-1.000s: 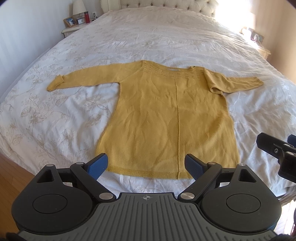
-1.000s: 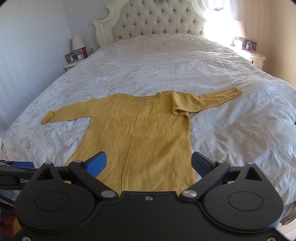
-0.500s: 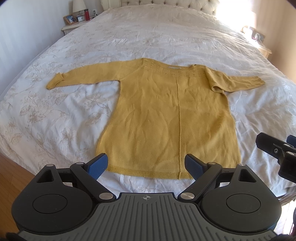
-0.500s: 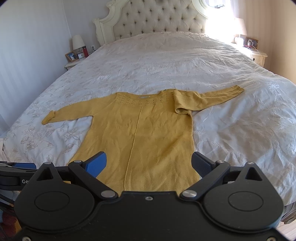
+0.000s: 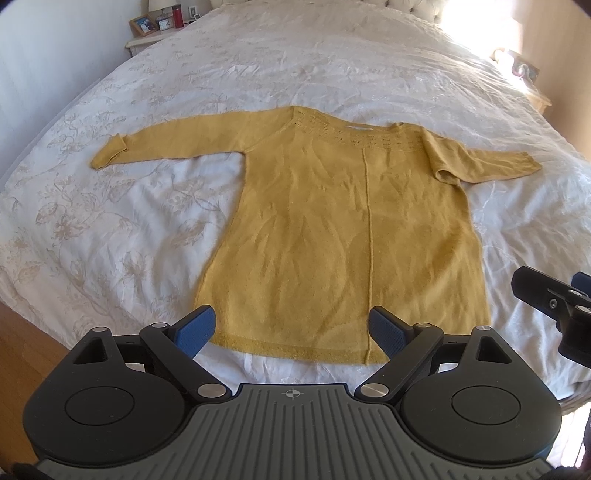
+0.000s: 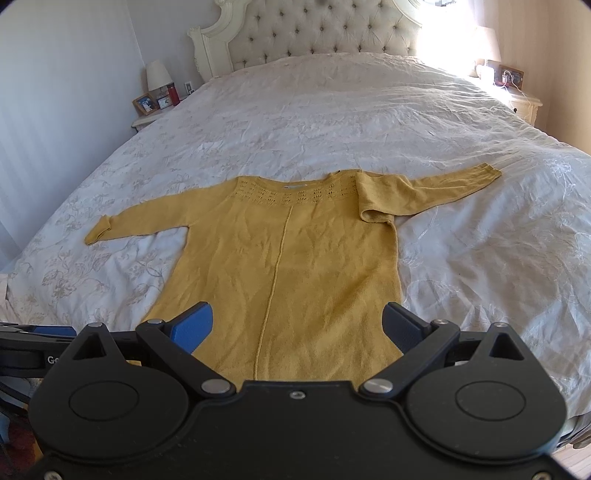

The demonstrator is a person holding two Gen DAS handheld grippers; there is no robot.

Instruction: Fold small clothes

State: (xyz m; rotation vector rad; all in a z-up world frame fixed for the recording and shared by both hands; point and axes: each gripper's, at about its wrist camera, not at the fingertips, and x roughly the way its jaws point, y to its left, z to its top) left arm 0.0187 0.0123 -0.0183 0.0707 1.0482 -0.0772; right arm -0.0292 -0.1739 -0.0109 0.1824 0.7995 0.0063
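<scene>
A mustard-yellow knit sweater [image 5: 347,229] [image 6: 288,269] lies flat on the bed, front side up, neckline toward the headboard, both sleeves spread out sideways. Its right sleeve is slightly folded over at the shoulder. My left gripper [image 5: 291,326] hovers open just above the sweater's hem, left of the centre seam, with nothing between its blue pads. My right gripper [image 6: 297,325] stands open over the lower part of the sweater, also empty. Part of the right gripper's black body [image 5: 554,299] shows at the right edge of the left wrist view.
The white floral bedspread [image 6: 480,258] covers the whole bed. A tufted headboard [image 6: 317,33] stands at the far end. Nightstands with a lamp [image 6: 159,75], frames and a red bottle flank it. Wooden floor [image 5: 26,354] lies beyond the bed's near left edge.
Both grippers have edged forward over the bed and tipped a little lower, so the sweater looks larger and nearer. Both stay open and empty; the sweater has not moved.
</scene>
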